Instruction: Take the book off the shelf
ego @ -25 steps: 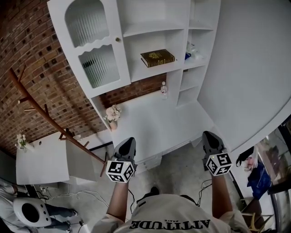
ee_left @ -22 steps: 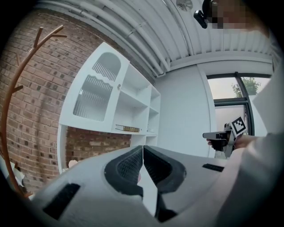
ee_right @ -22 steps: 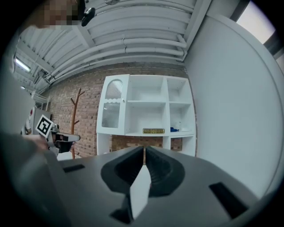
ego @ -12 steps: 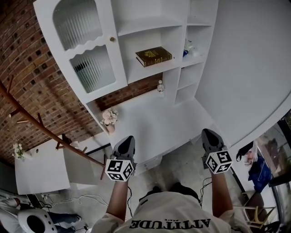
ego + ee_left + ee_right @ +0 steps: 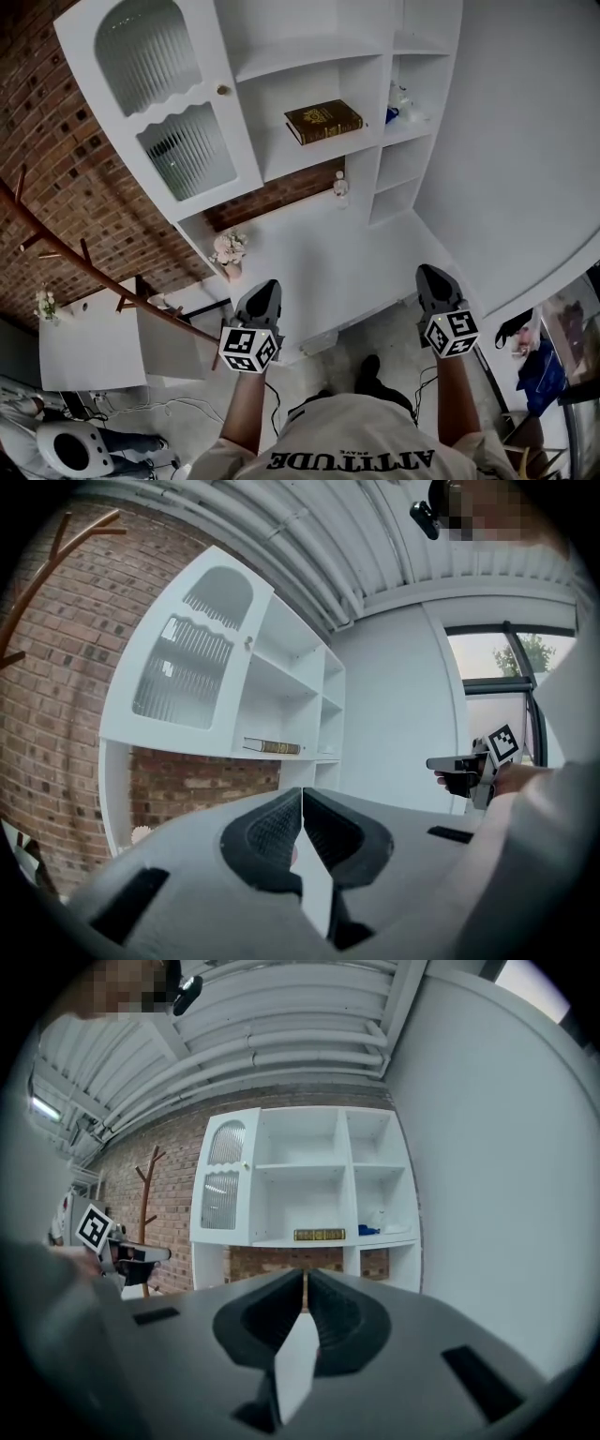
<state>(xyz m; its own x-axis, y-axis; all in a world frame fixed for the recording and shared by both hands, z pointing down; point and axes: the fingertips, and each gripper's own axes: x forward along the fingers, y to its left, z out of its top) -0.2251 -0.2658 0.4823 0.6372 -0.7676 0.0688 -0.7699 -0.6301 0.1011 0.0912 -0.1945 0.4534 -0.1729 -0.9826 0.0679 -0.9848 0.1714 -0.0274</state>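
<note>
A dark brown book with gold print lies flat on the middle shelf of a white shelf unit. It also shows far off in the left gripper view as a thin book and in the right gripper view as a book. My left gripper and right gripper are held level side by side, well short of the unit and pointing at it. Both are empty. The left gripper has its jaws pressed together, and so does the right gripper.
A ribbed-glass cabinet door closes the unit's left part. A small bottle and a flower vase stand on the white counter below. A blue item lies in the right compartment. A wooden coat rack, white side table and seated person are at left.
The person has stepped toward the shelf unit, which now looks slightly larger. Both grippers moved forward with the body, still side by side and shut.
</note>
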